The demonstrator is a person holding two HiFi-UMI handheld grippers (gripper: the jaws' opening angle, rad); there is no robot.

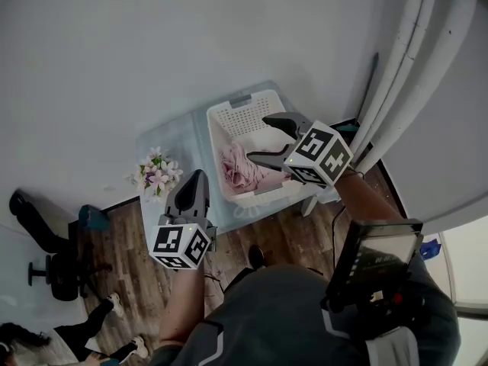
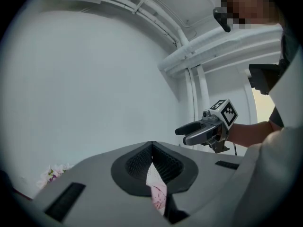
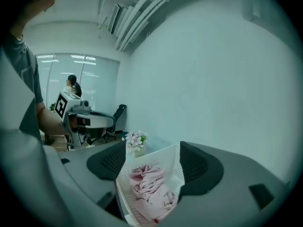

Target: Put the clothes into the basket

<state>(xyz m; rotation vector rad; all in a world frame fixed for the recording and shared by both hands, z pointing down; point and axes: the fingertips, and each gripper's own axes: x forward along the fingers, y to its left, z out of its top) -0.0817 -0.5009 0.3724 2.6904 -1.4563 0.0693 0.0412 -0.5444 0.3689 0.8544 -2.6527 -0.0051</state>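
A white slatted basket (image 1: 217, 139) stands on a small pale table (image 1: 171, 139) against the wall, with crumpled pink clothes (image 1: 242, 168) lying inside it. My right gripper (image 1: 259, 137) hovers above the basket, open and holding nothing. In the right gripper view the basket (image 3: 175, 167) and the clothes (image 3: 149, 186) show between and below the spread jaws of the right gripper (image 3: 154, 148). My left gripper (image 1: 197, 175) is off the table's front left corner, shut, tips meeting (image 2: 152, 145). It holds nothing that I can see. The right gripper (image 2: 182, 135) appears at the right of the left gripper view.
A small bunch of pink and white flowers (image 1: 156, 172) sits on the table left of the basket. White pipes (image 1: 412, 67) run down the wall at the right. A black office chair (image 1: 38, 242) stands on the wood floor at the left. A person (image 3: 72, 84) is far back in the room.
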